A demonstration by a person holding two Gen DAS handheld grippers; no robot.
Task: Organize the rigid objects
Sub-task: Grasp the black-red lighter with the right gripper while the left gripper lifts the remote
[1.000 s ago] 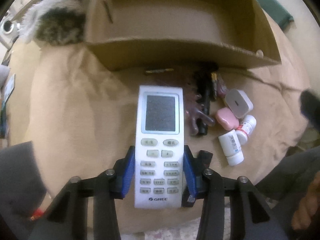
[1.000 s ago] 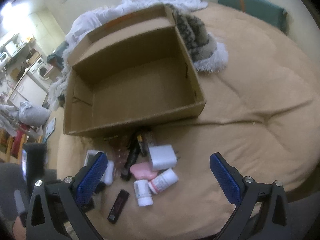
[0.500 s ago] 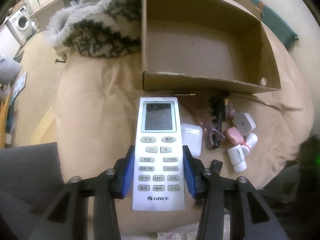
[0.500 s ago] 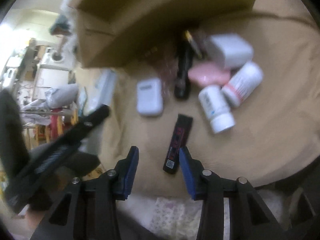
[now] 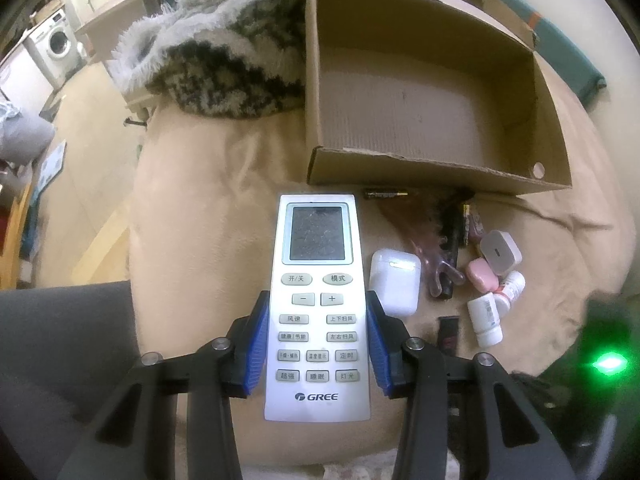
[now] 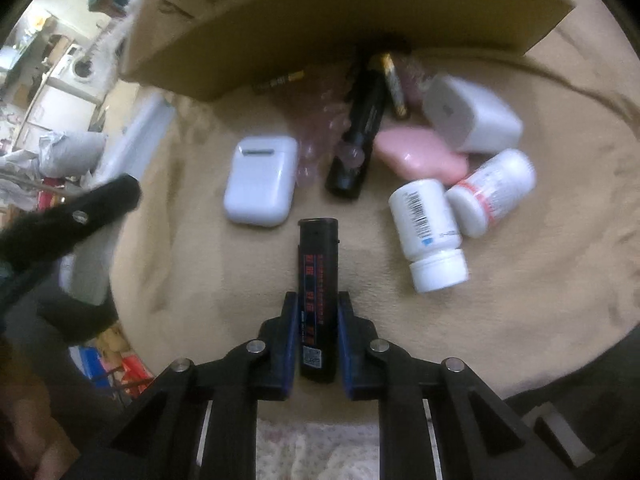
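Right wrist view: your right gripper (image 6: 318, 334) has just closed, pinching the black lighter (image 6: 317, 300), long axis along the fingers toward the cardboard box (image 6: 360, 32). Your left gripper (image 5: 318, 346) clamps the remote (image 5: 318, 312) just short of the box, likewise pointing at it.

Clamped in left gripper (image 5: 316, 344): white Gree remote control (image 5: 318, 308). At one o'clock, empty cardboard box (image 5: 436, 172); at three o'clock, white earbud case (image 5: 394, 282).
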